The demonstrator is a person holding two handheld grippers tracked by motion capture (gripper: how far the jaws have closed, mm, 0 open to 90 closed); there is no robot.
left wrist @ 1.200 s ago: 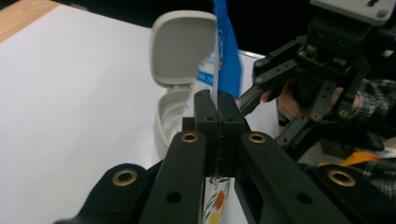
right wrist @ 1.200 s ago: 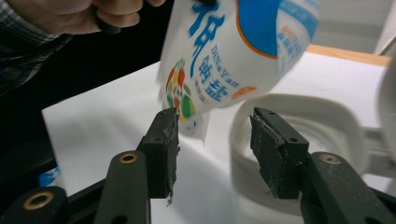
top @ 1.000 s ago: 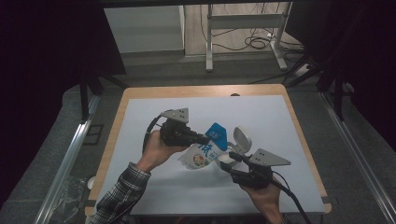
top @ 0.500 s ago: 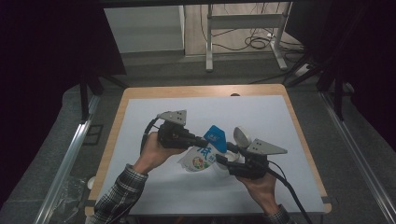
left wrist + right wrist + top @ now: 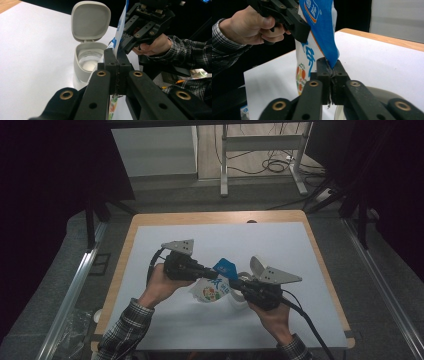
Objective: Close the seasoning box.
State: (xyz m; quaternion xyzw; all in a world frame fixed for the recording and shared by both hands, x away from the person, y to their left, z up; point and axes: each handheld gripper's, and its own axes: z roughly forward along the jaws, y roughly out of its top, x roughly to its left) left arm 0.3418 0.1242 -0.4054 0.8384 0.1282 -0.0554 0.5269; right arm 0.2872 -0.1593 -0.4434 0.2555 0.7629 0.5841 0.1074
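Glossy blue-and-white film, the bag [image 5: 216, 282] hangs over the white mat [image 5: 300, 250] between your grippers: left gripper [image 5: 117, 65] and right gripper [image 5: 331, 68] both pinch its top edge (jaws just closing). Grey round-cornered tub [image 5: 86, 62], lid up, half hidden behind.

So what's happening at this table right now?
A person holds a blue-and-white packet up between two hand-held grippers above a white-covered table. The left gripper is shut on one edge of the packet, and the right gripper, whose jaws have just been closing, is now clamped on the blue top edge. Beside the packet stands a small grey container with its hinged lid flipped open. Nothing has gone into the container yet, as far as can be seen.
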